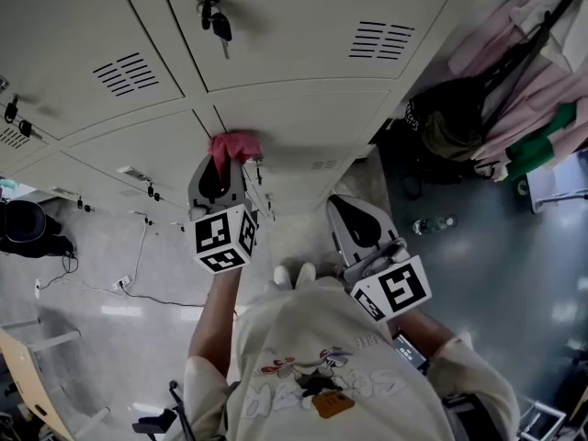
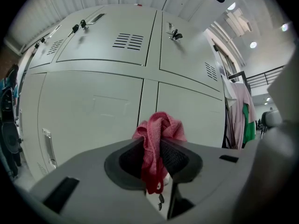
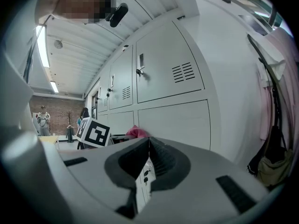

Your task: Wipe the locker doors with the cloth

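Across the top of your head view runs a bank of pale grey metal lockers [image 1: 303, 26] with louvred vents. Below them you have a smooth grey floor [image 1: 478, 246], glossy enough to catch patches of light. At the upper right, pink and green garments [image 1: 537, 81] hang beside a black bag [image 1: 450, 118]. A thin white cable [image 1: 138, 255] trails over the floor at centre left. A light wooden piece of furniture [image 1: 28, 375] sits in the lower left corner. In your right gripper view, a white ribbed ceiling [image 3: 79, 45] carries a long strip light [image 3: 41, 45] at upper left. A red brick wall [image 3: 56, 108] stands far off at middle left.
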`<control>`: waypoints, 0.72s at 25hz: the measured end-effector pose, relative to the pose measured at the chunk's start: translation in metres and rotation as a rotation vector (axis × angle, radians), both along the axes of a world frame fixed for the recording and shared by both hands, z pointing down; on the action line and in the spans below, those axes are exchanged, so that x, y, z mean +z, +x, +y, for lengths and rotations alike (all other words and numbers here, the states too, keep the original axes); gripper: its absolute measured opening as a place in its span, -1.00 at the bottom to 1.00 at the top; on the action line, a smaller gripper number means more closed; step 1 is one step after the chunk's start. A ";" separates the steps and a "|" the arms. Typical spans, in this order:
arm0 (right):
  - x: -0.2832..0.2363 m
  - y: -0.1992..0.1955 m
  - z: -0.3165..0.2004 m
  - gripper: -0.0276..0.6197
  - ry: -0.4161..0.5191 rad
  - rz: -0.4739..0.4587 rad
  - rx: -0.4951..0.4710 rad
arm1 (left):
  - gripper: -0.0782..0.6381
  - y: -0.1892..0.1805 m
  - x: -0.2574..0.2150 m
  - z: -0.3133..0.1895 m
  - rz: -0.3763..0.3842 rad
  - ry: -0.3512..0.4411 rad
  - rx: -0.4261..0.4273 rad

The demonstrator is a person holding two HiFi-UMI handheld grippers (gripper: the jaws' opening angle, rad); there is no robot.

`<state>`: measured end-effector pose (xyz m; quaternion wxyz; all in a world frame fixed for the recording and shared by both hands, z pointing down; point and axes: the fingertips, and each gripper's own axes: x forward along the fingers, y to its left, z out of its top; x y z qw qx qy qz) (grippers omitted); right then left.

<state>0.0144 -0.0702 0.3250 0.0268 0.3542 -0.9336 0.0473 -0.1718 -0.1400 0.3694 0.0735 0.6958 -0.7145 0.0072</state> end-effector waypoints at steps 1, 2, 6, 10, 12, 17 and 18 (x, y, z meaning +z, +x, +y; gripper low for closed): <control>0.000 0.001 0.001 -0.89 0.001 0.002 0.003 | -0.51 0.000 0.002 0.000 -0.001 0.000 -0.006; -0.001 0.002 0.001 -0.89 0.002 0.005 0.006 | -0.51 0.000 0.004 0.000 -0.004 0.001 -0.011; 0.001 0.006 0.003 -0.89 -0.002 0.013 0.018 | -0.52 0.006 0.006 -0.002 -0.035 0.009 -0.027; 0.000 0.007 0.006 -0.89 0.000 0.013 0.022 | -0.52 0.011 0.008 -0.004 -0.037 0.003 -0.023; 0.000 0.008 0.006 -0.89 0.001 0.012 0.026 | -0.52 0.013 0.008 -0.004 -0.038 0.001 -0.019; -0.001 0.014 0.006 -0.89 -0.003 0.005 0.052 | -0.52 0.021 0.008 -0.007 -0.046 -0.004 -0.004; 0.000 0.015 0.006 -0.89 -0.005 0.006 0.057 | -0.52 0.023 0.008 -0.008 -0.046 -0.003 0.001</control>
